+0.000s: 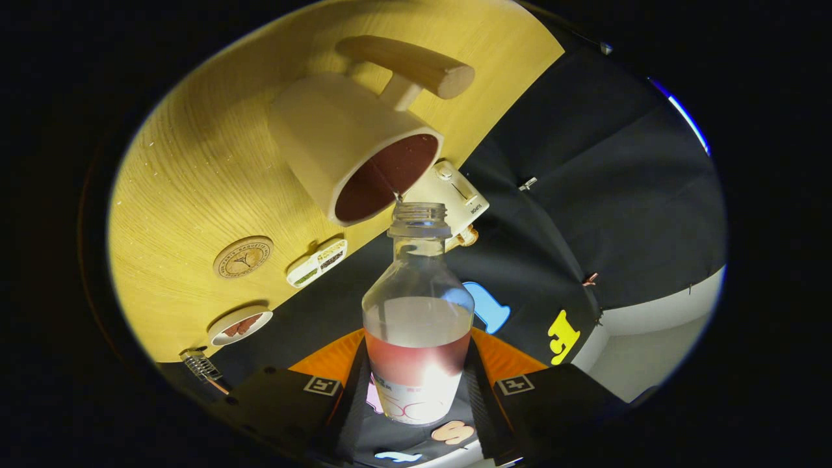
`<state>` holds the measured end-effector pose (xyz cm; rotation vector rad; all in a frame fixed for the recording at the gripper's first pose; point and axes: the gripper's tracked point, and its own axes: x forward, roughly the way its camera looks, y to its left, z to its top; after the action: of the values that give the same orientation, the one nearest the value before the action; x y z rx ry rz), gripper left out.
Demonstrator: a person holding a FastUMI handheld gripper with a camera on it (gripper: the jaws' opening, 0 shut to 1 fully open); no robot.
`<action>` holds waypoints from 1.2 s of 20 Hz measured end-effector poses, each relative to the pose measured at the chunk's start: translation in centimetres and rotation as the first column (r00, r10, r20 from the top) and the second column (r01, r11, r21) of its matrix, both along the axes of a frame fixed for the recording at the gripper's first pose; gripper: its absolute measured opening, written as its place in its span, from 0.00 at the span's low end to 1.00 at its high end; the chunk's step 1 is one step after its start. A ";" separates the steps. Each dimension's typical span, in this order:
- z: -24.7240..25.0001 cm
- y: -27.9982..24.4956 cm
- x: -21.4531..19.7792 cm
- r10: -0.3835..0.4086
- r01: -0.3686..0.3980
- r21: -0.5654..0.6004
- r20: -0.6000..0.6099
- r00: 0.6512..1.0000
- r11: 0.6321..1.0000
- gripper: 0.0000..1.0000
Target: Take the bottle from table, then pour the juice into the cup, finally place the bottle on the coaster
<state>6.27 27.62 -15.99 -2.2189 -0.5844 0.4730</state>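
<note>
My gripper is shut on a clear, uncapped bottle with red juice in its lower part. The view is rolled over, so the wooden table runs up behind the bottle at a slant. Just beyond the bottle's open mouth is a cream cup with a wooden handle; red juice fills the cup. A thin drip hangs between the bottle's lip and the cup's rim. A round wooden coaster lies on the table to the cup's side, apart from both fingers.
A small white box with a printed label lies by the coaster, and a white dish with brown pieces sits near the table's edge. A cream device with a knob stands behind the cup. A metal clip sits by the edge.
</note>
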 end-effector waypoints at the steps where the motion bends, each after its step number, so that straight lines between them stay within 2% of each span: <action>1: -0.1 0.0 0.0 -0.003 0.003 -0.001 -0.003 1.000 1.000 0.72; 14: -0.3 -0.3 0.2 -0.036 0.037 0.019 -0.020 0.999 0.999 0.72; 21: -1.7 -1.9 0.3 -0.118 0.129 0.115 -0.103 0.988 0.985 0.72; 24: -2.5 -3.1 0.2 -0.190 0.232 0.203 -0.203 0.960 0.951 0.72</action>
<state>6.51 24.51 -18.52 -1.9689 -0.2831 0.4660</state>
